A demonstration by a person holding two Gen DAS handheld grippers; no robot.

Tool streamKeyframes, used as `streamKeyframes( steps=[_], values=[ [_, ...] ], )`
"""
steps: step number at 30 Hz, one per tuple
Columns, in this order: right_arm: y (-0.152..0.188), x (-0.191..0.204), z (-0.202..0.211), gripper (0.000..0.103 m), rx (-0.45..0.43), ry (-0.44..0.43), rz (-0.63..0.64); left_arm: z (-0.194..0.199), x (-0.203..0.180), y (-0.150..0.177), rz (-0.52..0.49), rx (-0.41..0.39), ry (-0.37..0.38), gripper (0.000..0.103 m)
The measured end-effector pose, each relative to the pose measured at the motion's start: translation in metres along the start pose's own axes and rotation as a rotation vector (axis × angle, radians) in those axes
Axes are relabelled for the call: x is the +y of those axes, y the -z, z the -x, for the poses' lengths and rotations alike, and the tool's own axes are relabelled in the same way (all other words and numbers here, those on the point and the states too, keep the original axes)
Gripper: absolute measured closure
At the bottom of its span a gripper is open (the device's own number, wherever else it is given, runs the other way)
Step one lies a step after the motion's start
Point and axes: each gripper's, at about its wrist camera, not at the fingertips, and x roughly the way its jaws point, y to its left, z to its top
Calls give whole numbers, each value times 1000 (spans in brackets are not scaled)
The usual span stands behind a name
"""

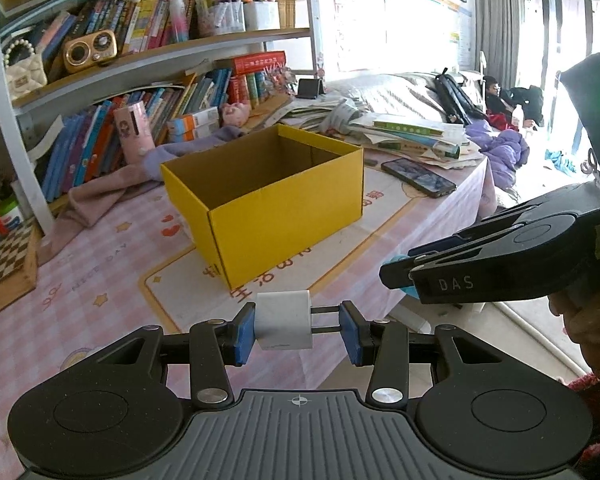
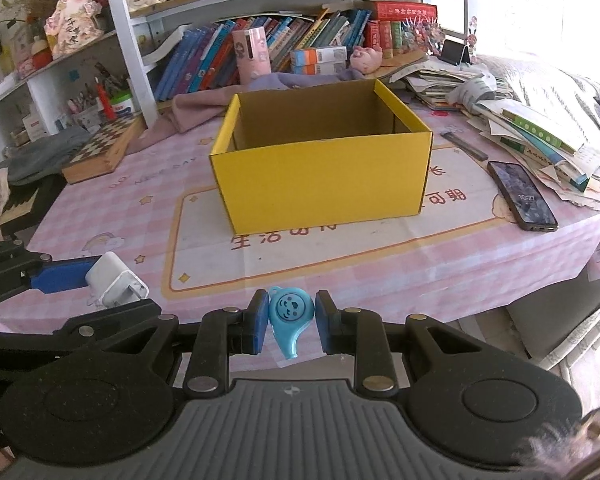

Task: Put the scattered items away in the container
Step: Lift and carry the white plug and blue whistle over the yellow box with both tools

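Left tongs pinch a white charger, right tongs a blue whistle — both held clear of the worktop, likely bound for the yellow box.

Yellow box floor behind its near wall; chessboard cut by the edge.

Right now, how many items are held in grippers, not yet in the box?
2. White charger plug in the left gripper; blue whistle in the right gripper. Both are short of the yellow box, whose floor is partly hidden.

Yellow box, white charger, light-blue whistle, pink checked tablecloth, brown-and-white chessboard
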Motion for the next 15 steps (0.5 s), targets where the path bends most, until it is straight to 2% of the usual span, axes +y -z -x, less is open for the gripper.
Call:
streamKeyframes(
  steps=[7, 15],
  values=[
    [-11, -7, -12, 79, -1, 14, -1, -11, 2, -9, -19, -14, 13, 61],
    [-37, -13, -26, 79, -53, 2, 26, -25, 7, -31, -46, -65, -23, 61]
  ],
)
